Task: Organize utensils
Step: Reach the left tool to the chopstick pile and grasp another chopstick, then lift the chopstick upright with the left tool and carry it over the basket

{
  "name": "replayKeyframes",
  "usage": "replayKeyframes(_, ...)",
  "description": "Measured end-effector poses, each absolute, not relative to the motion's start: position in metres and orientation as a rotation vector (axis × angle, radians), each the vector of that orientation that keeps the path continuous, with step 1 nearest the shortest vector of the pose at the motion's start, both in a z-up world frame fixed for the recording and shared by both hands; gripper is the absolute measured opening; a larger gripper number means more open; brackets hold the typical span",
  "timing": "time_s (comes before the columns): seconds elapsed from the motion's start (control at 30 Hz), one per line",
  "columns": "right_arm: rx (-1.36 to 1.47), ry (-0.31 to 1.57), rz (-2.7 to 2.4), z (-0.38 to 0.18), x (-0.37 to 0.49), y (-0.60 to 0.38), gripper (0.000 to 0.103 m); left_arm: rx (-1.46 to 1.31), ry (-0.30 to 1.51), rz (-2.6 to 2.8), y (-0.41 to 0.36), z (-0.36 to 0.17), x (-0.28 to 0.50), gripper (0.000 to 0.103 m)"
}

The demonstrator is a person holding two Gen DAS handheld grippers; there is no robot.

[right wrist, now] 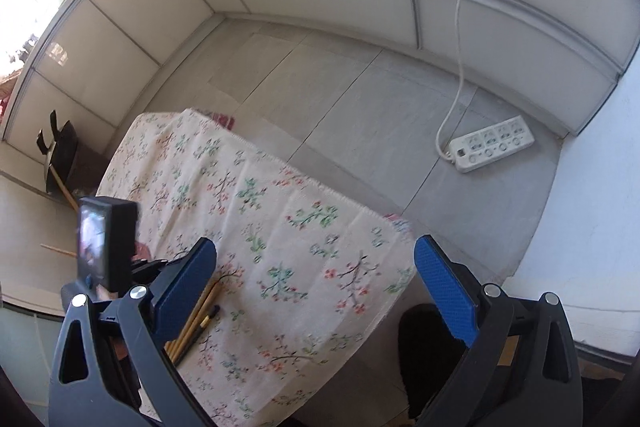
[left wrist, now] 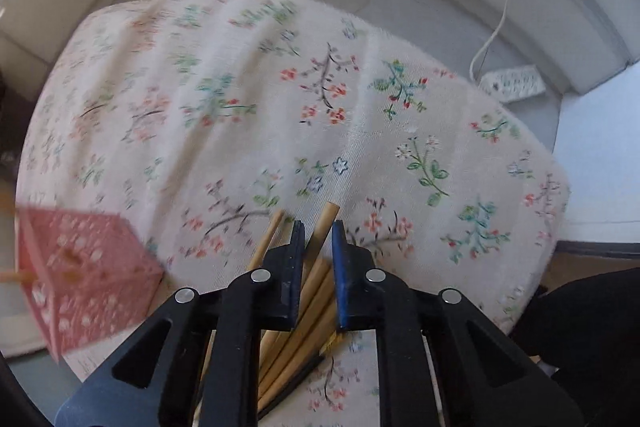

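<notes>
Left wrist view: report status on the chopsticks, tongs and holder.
Left tongs narrowed around one chopstick above the chopstick pile. Right tongs open, empty. Pink holder at left, blurred. Nothing in between.

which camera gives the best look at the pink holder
The left wrist view. The pink holder sits at lower left on the floral cloth, blurred but whole. In the right wrist view it is almost entirely hidden behind the other gripper's camera.

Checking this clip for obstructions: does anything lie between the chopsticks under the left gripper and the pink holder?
Nothing visible does. The chopsticks lie on the floral cloth at the left gripper; only bare cloth separates them from the pink holder at the left.
</notes>
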State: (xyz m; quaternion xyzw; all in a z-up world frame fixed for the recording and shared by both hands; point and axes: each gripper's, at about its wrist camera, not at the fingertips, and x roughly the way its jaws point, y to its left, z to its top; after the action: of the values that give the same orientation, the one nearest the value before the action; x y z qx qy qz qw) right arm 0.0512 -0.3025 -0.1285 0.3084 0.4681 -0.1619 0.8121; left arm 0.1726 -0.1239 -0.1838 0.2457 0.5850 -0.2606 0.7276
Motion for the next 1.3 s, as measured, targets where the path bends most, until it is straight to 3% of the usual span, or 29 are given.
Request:
replayKeyframes(0.33, 0.772, 1.179, -0.191, -0.166, 0.080, -0.250, 0.095, 0.291, 1.074, -0.500, -0.026, -0.092, 0.119, 0.011)
replayKeyframes(0.4, 0.835, 1.241, -0.153, -0.182, 0.087, -0.238, 0.089, 0.241, 1.027, -0.478, -0.003, -0.076, 0.105, 0.008)
replayKeyframes(0.57, 0.877, 1.382, -0.138, -0.217, 0.108, -0.204, 0.056, 0.158, 0.941, -0.454, 0.030, -0.054, 0.073, 0.007)
replayKeyframes(0.77, 0.838, 1.434, -0.151, -0.232, 0.124, -0.175, 0.038, 0.138, 0.861, -0.450, 0.043, -0.036, 0.055, 0.007)
replayKeyframes(1.03, 0.820, 1.483, -0.193, -0.251, 0.137, -0.158, 0.025, 0.103, 0.801, -0.439, 0.064, -0.021, 0.048, 0.007)
replayKeyframes(1.3, 0.840, 1.475, -0.245, -0.252, 0.150, -0.153, 0.025, 0.098, 0.776, -0.442, 0.069, -0.014, 0.043, 0.007)
